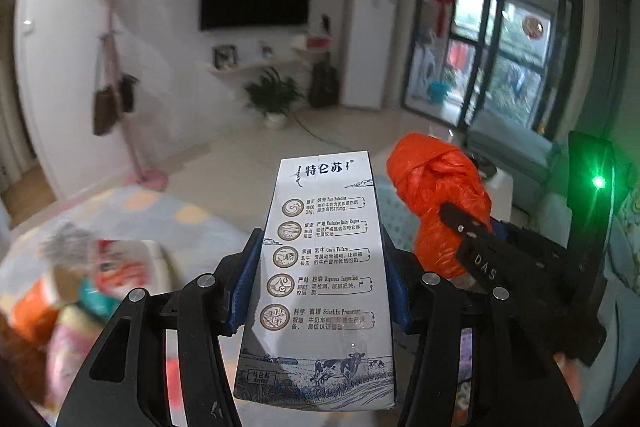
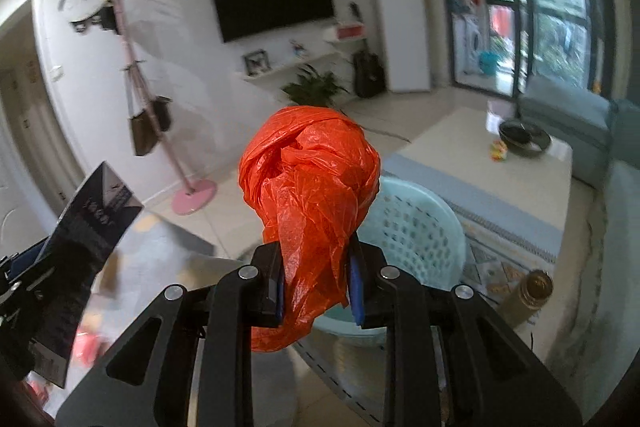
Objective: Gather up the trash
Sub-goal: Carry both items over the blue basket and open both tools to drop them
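Carrying step, by the look of it: both pieces of trash already lifted, not yet dropped.

Left hand-held gripper (image 1: 320, 279) clamped on a milk carton (image 1: 320, 267), upright at lower centre of the left view. Right hand-held gripper (image 2: 316, 283) clamped on the tail of a crumpled orange bag (image 2: 310, 179), centre of the right view, knot above the fingers.

Pale blue basket (image 2: 416, 231) just behind and below the bag, lower right of centre; probably the bin for the trash. Inside mostly hidden by the bag, so contents cannot be told.

Next, likely: bring each item over the basket rim, then open the jaws to release, one after the other so the carton does not hit the bag.

Blurred colourful packets (image 1: 80, 291) at lower left of the left view; maybe more trash.
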`<move>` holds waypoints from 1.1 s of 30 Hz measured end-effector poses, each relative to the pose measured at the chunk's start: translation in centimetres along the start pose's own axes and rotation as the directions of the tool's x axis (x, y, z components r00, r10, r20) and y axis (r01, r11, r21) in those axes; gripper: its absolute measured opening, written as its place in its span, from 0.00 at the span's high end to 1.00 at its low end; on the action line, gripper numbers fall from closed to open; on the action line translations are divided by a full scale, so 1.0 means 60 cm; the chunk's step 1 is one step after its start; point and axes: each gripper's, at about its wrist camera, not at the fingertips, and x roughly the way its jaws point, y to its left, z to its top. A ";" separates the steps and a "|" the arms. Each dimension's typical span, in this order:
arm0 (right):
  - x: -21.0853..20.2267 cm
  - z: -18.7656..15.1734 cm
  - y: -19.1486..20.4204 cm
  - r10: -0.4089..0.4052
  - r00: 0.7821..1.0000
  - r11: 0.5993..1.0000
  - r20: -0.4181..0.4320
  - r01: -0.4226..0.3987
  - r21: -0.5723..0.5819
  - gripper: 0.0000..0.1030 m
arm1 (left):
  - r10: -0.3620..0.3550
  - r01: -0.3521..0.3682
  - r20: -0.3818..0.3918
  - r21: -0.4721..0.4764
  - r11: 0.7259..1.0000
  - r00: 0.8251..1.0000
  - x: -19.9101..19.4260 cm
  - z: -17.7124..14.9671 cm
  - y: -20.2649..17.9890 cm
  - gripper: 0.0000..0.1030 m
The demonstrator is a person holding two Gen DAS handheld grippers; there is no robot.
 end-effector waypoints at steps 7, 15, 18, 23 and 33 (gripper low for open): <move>0.112 -0.025 -0.072 -0.090 0.981 0.990 -0.174 0.106 0.090 0.77 | -0.095 0.087 -0.143 -0.061 0.994 0.985 0.154 0.018 -0.009 0.50; 0.171 -0.031 -0.105 -0.108 0.967 0.982 -0.231 0.141 0.129 0.63 | -0.152 0.135 -0.220 -0.090 0.987 0.964 0.246 0.031 -0.032 0.44; 0.166 -0.026 -0.114 -0.100 0.973 0.981 -0.208 0.131 0.141 0.44 | -0.155 0.137 -0.211 -0.095 0.986 0.965 0.245 0.034 -0.035 0.36; 0.138 -0.018 -0.125 -0.105 0.980 0.981 -0.171 0.130 0.145 0.44 | -0.166 0.153 -0.166 -0.089 0.984 0.972 0.203 0.033 -0.040 0.36; 0.031 -0.004 -0.057 0.006 0.997 0.996 -0.081 0.001 0.085 0.44 | -0.105 0.106 0.017 -0.096 0.990 0.994 0.016 0.022 -0.011 0.32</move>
